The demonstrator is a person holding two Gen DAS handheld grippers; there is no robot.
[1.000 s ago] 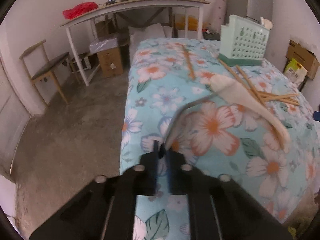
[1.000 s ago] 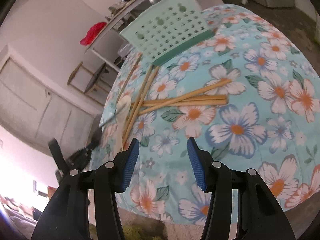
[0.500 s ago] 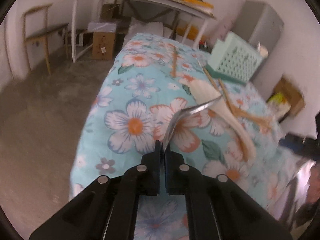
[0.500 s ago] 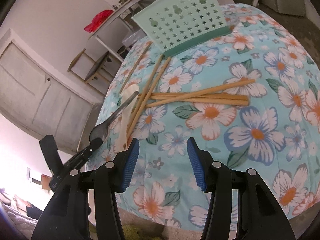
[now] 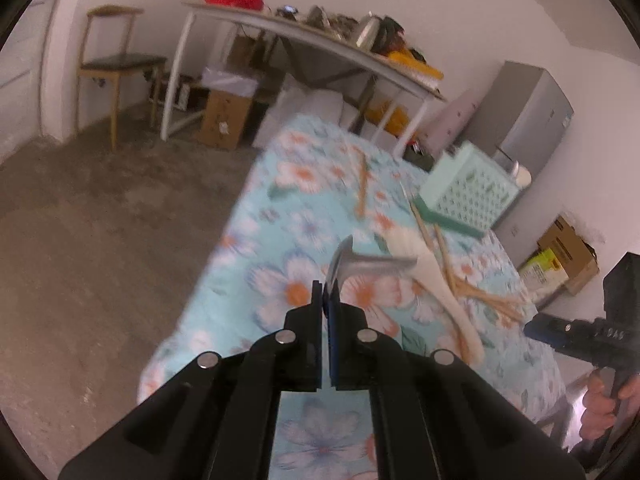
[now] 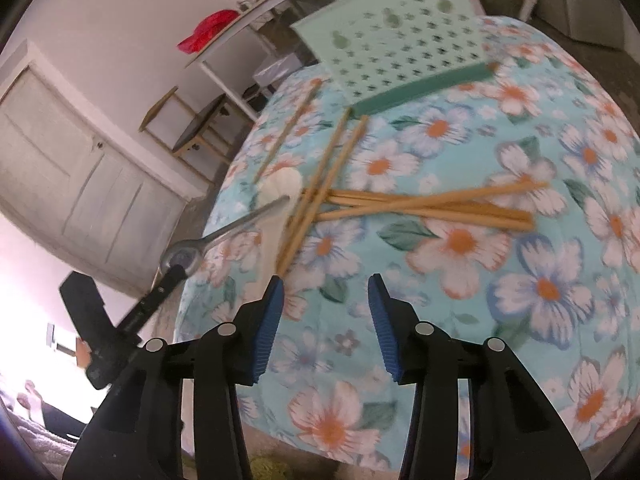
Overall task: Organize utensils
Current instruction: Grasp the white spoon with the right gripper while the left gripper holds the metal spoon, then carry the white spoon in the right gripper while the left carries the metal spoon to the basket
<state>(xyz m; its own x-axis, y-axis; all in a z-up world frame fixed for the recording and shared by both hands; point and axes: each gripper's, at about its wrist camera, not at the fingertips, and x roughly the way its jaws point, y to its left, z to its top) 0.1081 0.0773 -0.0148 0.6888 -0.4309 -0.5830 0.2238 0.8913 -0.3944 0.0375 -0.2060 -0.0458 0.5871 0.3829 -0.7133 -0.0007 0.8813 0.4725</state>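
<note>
My left gripper [image 5: 326, 294] is shut on the bowl end of a metal spoon [image 5: 362, 264], held above the flowered tablecloth [image 5: 304, 216]; its handle points right. The right wrist view shows the same spoon [image 6: 224, 232] at the left. A white spoon [image 5: 428, 268] lies on the cloth among several wooden chopsticks [image 6: 420, 208]. A mint-green perforated basket [image 6: 400, 52] stands at the far end. My right gripper [image 6: 325, 284] hovers just short of the near chopstick ends, its jaws closing with nothing between them.
Beyond the table stand a long white table [image 5: 304, 40] with clutter, a wooden chair [image 5: 116, 64], cardboard boxes [image 5: 224, 124] and a grey cabinet [image 5: 524, 116]. A panelled door [image 6: 60, 152] is on the left. The table's near edge drops to a concrete floor [image 5: 100, 240].
My left gripper has rolled and lifted a little with the spoon, whose handle now swings right. My right gripper has come closer to the chopsticks and its jaws have narrowed.
</note>
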